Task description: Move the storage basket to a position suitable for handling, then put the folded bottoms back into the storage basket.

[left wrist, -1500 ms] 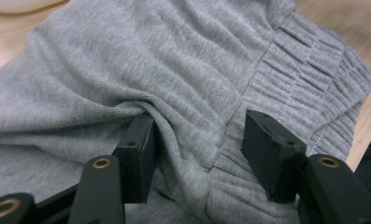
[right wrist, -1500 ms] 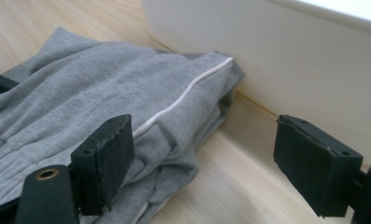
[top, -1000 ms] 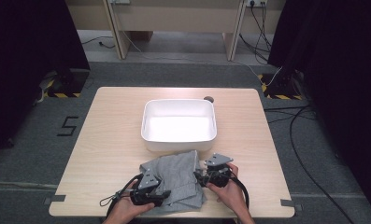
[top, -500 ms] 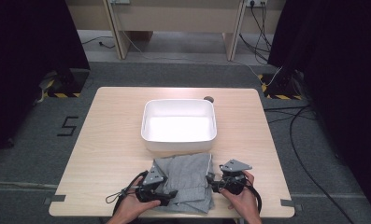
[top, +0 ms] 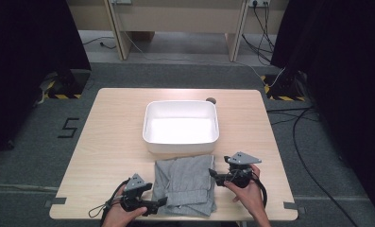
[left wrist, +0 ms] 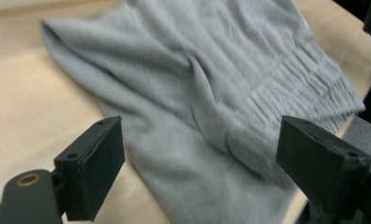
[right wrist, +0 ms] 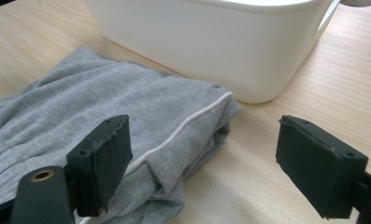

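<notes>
Grey folded garment (top: 186, 184), one in number, lies on the tabletop (top: 105, 137) just before the single white tub (top: 181, 125) in the high view, its long axis running from tub toward the person. Left gripper (top: 157, 203) and right gripper (top: 212, 174) flank it. Left gripper view: jaws spread over the cloth's gathered hem. Right gripper view: jaws spread at its piped edge.

numeral 5 (top: 70, 128) (black), on floor (top: 29, 156)
</notes>
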{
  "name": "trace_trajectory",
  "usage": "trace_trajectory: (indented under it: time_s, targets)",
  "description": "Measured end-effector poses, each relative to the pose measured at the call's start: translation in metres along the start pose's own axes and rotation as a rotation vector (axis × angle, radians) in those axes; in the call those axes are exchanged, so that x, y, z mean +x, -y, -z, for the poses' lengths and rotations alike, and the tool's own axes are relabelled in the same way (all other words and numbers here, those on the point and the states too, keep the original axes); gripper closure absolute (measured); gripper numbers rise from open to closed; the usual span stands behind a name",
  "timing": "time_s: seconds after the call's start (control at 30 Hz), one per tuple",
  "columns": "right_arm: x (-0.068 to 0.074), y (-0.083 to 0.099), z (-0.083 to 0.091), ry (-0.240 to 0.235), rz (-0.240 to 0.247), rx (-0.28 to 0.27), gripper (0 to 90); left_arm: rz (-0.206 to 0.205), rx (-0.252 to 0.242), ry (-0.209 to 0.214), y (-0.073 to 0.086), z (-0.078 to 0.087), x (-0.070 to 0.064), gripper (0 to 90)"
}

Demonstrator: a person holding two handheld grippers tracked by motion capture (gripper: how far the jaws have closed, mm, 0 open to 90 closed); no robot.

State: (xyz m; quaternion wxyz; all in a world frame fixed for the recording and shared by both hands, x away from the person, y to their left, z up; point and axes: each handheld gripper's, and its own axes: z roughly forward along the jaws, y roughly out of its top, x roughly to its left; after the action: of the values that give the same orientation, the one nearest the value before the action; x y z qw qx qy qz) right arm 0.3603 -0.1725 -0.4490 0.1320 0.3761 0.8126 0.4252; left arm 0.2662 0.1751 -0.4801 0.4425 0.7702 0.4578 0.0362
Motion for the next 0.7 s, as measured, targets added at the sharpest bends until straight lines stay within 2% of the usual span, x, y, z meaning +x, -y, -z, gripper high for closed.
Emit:
trace_trajectory:
  time_s: [0.13,0.33,0.5,0.57,0.7]
  targets:
    - [-0.003,0.000,-0.002,-0.004,-0.003,0.004,19.0,-0.004,0.001,-0.025,0.003,0.000,-0.002,14.4]
    - [-0.002,0.000,-0.005,-0.010,0.001,0.010,19.0,0.034,0.021,-0.012,0.010,-0.003,-0.003,13.9]
    - [0.001,0.002,-0.005,-0.013,0.011,0.018,19.2,0.024,0.017,-0.008,0.011,-0.006,-0.008,13.7]
    - [0.002,0.003,-0.006,-0.011,0.008,0.019,19.3,0.015,0.022,0.017,0.012,-0.009,-0.014,12.8]
    - [0.001,0.003,-0.006,-0.014,0.013,0.019,19.5,-0.014,0.021,0.019,0.012,-0.014,-0.023,10.5]
